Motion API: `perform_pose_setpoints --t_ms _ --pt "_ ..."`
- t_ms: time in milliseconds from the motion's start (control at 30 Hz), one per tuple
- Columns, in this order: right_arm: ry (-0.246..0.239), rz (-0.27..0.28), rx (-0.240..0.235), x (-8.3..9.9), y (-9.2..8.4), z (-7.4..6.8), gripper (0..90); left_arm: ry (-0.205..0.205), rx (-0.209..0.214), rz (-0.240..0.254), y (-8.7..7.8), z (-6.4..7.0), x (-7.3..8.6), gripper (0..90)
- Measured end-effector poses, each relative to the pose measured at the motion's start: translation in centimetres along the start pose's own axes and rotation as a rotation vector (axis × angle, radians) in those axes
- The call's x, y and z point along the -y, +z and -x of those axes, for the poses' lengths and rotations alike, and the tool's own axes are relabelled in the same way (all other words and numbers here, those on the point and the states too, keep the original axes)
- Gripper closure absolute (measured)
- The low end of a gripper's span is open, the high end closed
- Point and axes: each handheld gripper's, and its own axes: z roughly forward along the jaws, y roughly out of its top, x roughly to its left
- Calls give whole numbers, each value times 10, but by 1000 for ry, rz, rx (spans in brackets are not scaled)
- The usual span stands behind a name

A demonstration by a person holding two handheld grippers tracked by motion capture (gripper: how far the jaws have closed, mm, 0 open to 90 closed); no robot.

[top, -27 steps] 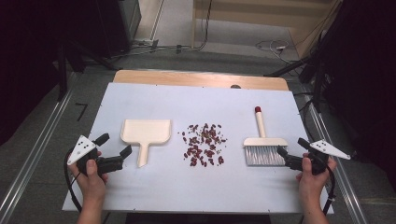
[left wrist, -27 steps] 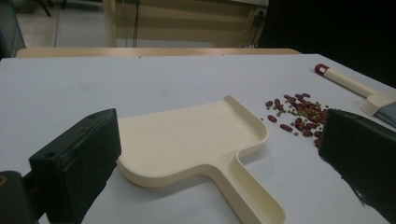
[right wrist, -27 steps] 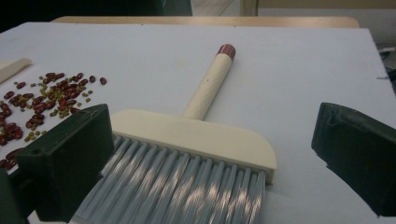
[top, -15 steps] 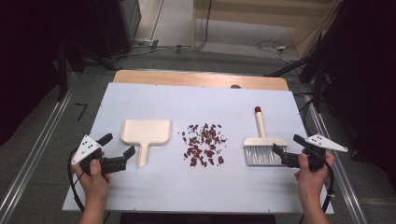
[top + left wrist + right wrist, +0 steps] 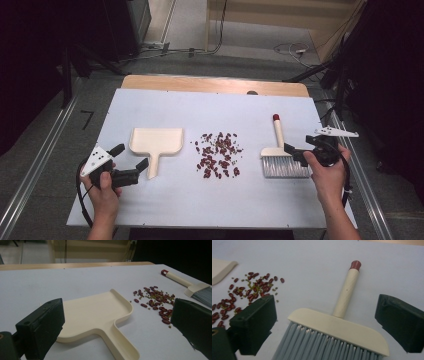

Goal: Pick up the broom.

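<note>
A cream dustpan (image 5: pixel 156 140) lies flat left of centre, its handle pointing toward the near edge. My left gripper (image 5: pixel 131 158) hovers open just left of that handle. In the left gripper view the dustpan (image 5: pixel 98 312) lies between and ahead of the wide-apart jaws of the left gripper (image 5: pixel 117 312), untouched. A scatter of red beans (image 5: pixel 218 154) sits mid-table. To its right lies a brush (image 5: pixel 280 156) with a cream handle, red tip and grey bristles. My right gripper (image 5: pixel 296 153) stands open at the brush's right side. In the right gripper view the brush head (image 5: pixel 342 326) lies between the jaws of the right gripper (image 5: pixel 327 305), no pad touching it.
The white table top (image 5: pixel 220 107) has a wooden strip (image 5: pixel 215 84) along its far edge. Metal rails (image 5: pixel 35 165) run down both sides on the floor. Cables (image 5: pixel 287 49) lie on the floor beyond the table. The beans (image 5: pixel 249 291) lie left of the brush in the right gripper view.
My right gripper has moved left and slightly away from the near edge, up to the brush head. The left gripper has edged a little toward the dustpan handle. Dustpan, beans and brush have not moved.
</note>
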Motion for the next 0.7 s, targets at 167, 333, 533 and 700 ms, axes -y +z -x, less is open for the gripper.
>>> perform_pose_setpoints --t_ms 167,333,533,700 --pt "31 -60 56 -17 16 -1 143 3 6 -5 2 2 0 0" --pt "-2 -150 126 -27 33 1 291 5 10 -8 2 2 0 0" --pt "3 -225 152 -38 50 6 395 8 12 -10 3 3 1 0" --pt "79 -363 149 -46 69 10 477 13 9 -14 4 2 1 0"
